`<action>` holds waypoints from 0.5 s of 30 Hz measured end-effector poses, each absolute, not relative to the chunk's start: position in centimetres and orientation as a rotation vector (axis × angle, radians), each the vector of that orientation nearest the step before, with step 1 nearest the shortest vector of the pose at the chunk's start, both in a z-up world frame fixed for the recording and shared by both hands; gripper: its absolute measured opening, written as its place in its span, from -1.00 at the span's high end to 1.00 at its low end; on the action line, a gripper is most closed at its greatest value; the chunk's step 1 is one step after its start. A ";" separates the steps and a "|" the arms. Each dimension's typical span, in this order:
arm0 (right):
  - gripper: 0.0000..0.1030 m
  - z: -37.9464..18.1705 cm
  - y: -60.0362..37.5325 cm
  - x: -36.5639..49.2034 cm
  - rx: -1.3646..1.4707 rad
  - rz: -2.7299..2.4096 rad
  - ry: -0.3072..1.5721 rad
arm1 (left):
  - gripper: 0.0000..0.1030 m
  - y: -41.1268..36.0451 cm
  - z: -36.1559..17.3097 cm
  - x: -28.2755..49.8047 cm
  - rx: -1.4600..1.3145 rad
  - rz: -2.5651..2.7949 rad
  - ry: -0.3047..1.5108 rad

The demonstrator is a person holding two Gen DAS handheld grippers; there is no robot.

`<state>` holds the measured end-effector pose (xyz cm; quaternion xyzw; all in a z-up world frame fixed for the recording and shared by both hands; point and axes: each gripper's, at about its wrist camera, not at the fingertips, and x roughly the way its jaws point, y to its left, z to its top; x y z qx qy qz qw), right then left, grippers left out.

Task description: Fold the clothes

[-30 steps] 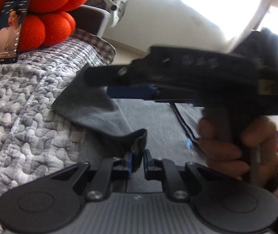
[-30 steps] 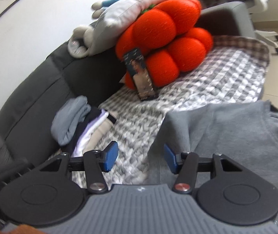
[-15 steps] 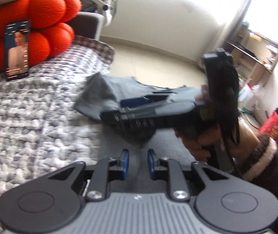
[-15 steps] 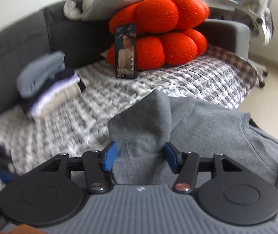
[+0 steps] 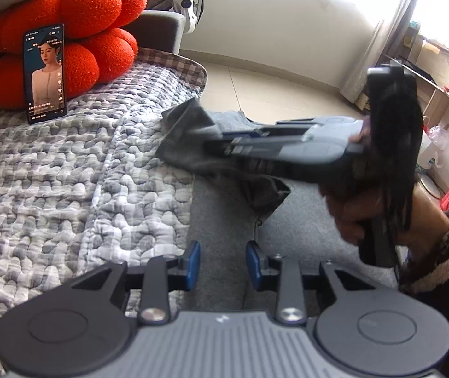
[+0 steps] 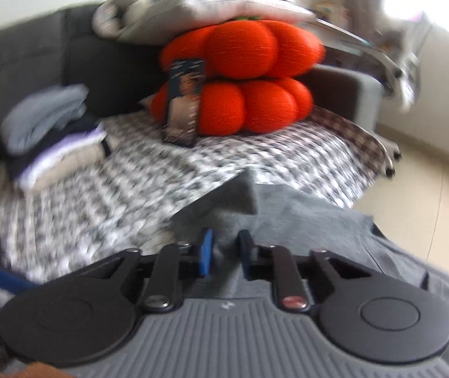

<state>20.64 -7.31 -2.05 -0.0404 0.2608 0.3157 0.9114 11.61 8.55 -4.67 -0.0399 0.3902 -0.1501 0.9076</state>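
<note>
Grey garment spread on the quilted sofa cover, one gripper over it, the other reaching across

The left gripper (image 5: 223, 266) hangs low over the grey garment (image 5: 224, 220), fingers (image 5: 193, 264) parted with nothing between them. The right gripper (image 6: 223, 256) – seen from the left wrist view lying almost level, held by a hand (image 5: 363, 217) in a fleece-trimmed cuff – points toward the garment's lifted corner; whether its narrowly spaced fingers (image 6: 206, 252) pinch the cloth I cannot tell through the blur. The garment lies on the quilted cover (image 5: 51, 173), its far edge hanging toward the floor. Beyond the garment, a phone (image 5: 45, 74) leans against the orange cushion (image 5: 76, 31), showing a woman – its text too small to read. Left of the cushion sits a pile of folded clothes (image 6: 54, 132).
</note>
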 end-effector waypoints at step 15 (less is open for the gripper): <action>0.08 -0.4 -9.3 20.2 0.095 0.710 0.518 | 0.27 7.9 -5.1 12.0 -0.062 -0.331 0.820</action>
